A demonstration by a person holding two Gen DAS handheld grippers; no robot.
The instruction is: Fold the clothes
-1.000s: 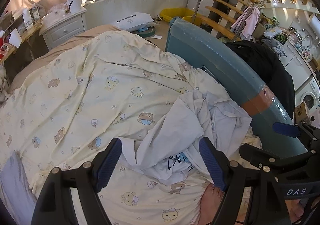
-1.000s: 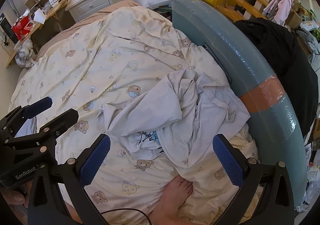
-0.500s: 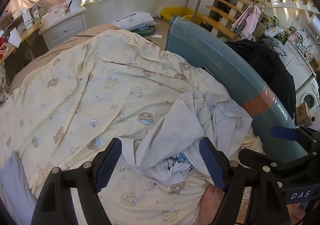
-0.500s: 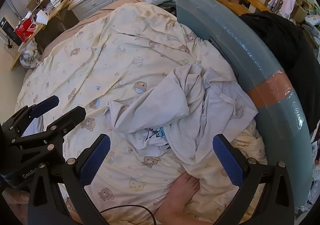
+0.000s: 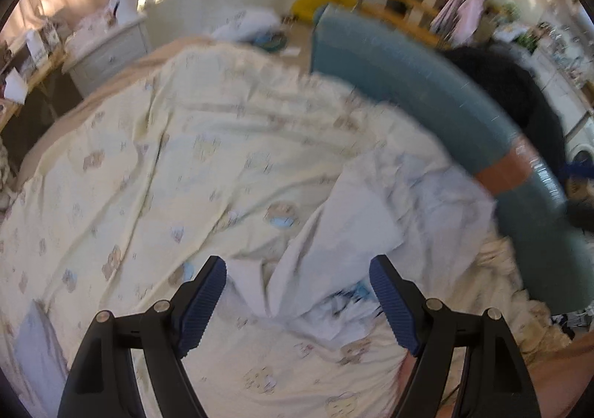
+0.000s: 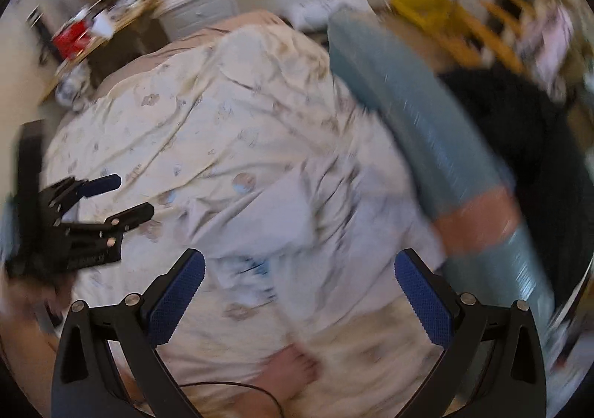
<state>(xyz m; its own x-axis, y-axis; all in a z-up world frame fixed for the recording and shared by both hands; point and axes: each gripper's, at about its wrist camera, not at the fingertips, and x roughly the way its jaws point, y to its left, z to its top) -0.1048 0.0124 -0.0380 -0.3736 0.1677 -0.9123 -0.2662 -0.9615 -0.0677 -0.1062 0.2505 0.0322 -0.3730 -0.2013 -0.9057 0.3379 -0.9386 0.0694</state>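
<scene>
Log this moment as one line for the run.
stage: approach | left gripper: open, empty | right gripper: open, empty | white garment: crumpled on bear-print duvet, unfolded

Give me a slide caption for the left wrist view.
Open left gripper above a crumpled white garment on a bear-print bedspread, nothing held yet.
</scene>
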